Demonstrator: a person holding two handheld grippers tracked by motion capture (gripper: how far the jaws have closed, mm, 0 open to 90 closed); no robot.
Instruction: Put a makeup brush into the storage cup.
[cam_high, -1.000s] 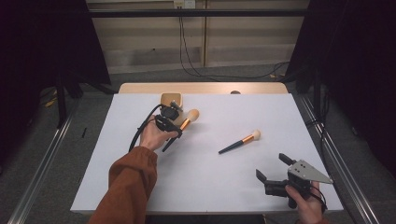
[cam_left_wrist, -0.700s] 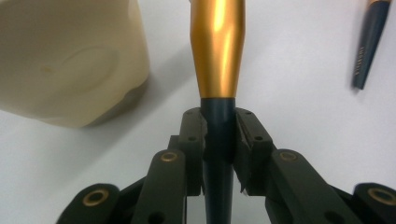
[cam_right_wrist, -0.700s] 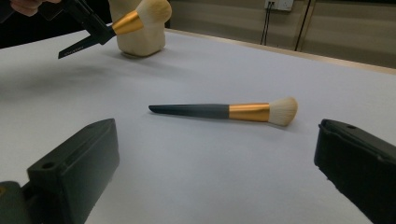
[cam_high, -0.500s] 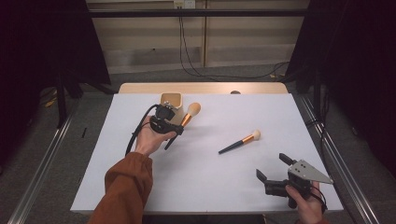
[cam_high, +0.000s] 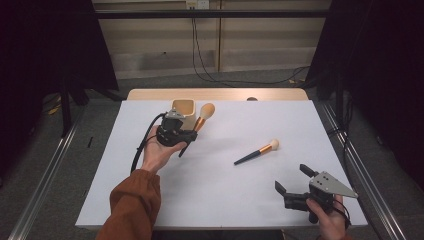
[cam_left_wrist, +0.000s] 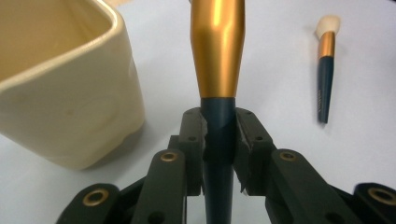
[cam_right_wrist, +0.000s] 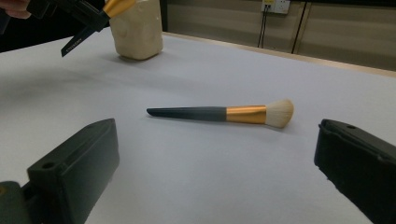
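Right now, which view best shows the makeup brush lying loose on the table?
The right gripper view: the loose makeup brush lies whole, close and sharp. The high view shows it small; the left gripper view shows it off to the side.

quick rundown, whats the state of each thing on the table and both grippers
left gripper: shut on the held brush's dark handle
held brush: lifted off the table, tilted, bristles up beside the cup
cup: upright on the table, nothing visible inside
second brush: lying flat on the table, untouched
right gripper: open, holding nothing
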